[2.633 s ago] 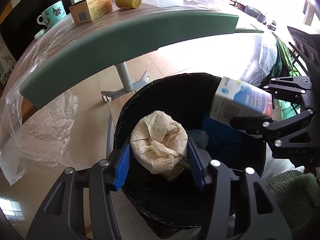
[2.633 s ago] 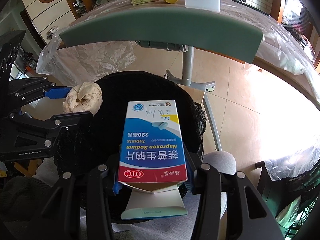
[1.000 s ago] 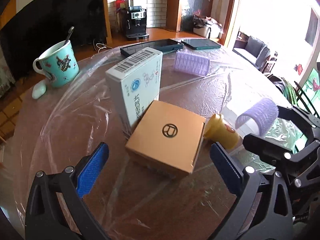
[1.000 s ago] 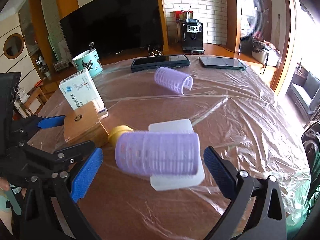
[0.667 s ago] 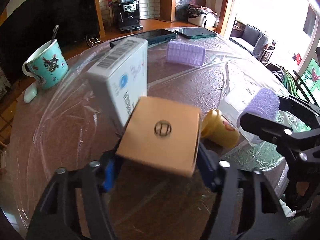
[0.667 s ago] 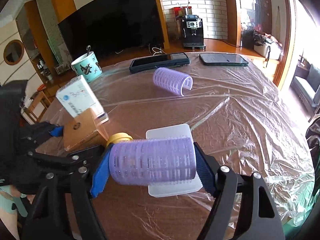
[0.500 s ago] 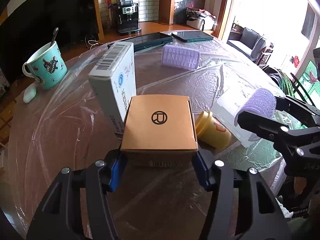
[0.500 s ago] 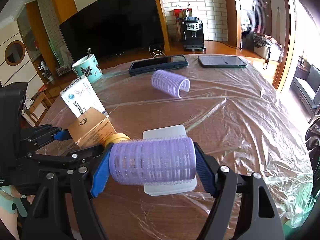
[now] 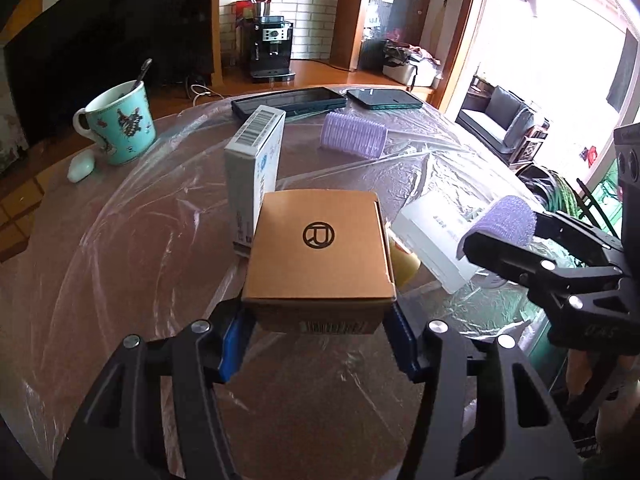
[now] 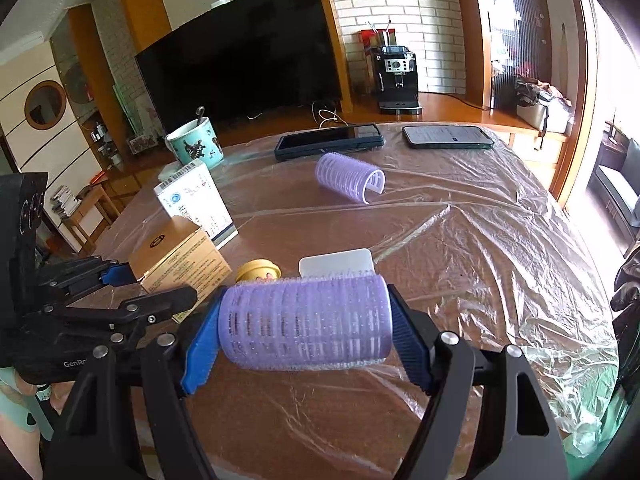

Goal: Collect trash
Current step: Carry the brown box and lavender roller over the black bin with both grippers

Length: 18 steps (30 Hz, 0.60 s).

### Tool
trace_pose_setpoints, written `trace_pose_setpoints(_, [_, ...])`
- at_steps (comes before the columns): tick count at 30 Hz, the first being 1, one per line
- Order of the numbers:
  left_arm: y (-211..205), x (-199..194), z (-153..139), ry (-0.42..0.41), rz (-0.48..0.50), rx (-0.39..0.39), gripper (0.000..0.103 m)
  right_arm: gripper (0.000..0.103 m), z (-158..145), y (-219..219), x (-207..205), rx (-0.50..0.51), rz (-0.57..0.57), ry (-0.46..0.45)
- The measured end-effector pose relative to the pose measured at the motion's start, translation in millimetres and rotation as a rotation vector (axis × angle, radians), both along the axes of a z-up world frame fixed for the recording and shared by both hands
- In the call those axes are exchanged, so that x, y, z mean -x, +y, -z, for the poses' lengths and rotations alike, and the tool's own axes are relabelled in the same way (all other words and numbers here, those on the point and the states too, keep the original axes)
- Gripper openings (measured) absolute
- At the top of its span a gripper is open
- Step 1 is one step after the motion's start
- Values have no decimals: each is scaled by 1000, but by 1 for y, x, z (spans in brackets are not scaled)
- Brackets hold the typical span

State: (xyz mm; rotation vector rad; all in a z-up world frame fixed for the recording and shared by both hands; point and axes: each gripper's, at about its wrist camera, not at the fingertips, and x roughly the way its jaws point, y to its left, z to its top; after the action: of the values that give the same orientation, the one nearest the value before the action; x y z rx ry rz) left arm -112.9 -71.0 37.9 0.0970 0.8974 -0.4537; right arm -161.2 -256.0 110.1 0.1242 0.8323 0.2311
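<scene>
My left gripper (image 9: 318,338) is shut on a brown cardboard box (image 9: 318,256) with a round black logo, held just above the plastic-covered table (image 9: 120,264). The same brown box (image 10: 180,258) shows at the left of the right wrist view. My right gripper (image 10: 306,342) is shut on a purple hair roller (image 10: 306,322), lifted over the table. That held roller (image 9: 510,220) also appears at the right of the left wrist view. Behind the held things stand a white medicine box (image 9: 256,168), a yellow cup (image 10: 258,270) and a white plastic lid (image 10: 336,262).
A second purple roller (image 10: 350,178) lies further back. Two dark phones (image 10: 328,140) (image 10: 446,136) lie at the far edge. A teal mug (image 9: 118,126) with a spoon and a small white object (image 9: 80,164) sit at the far left. The table's edge drops off at right (image 10: 580,420).
Both grippers closed, the left on the brown box and the right on the purple roller. Both have since lifted their objects slightly off the table.
</scene>
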Motion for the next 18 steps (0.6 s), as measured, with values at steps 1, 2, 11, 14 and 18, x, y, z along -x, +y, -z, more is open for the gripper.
trace_pose_setpoints(1, [0,2,0,-4,-12,-7,59,74,0,-1,1,2,1,-1])
trace_pose_setpoints(2, [0,6,0,-6,-23,-14,59,74,-1,-1,2,3,0,-1])
trace_pose_setpoints(11, [5,33,-4,-33,-140,-3,59,74,-7,-5,16,35,-6,-19])
trace_pose_setpoints(14, [7,39,-5,-41,-175,3,59,74,-8,-6,22,54,1,-25])
trace_pose_setpoints(18, [10,49,-7,-64,-230,-13,59,74,-8,-6,29,82,17,-33])
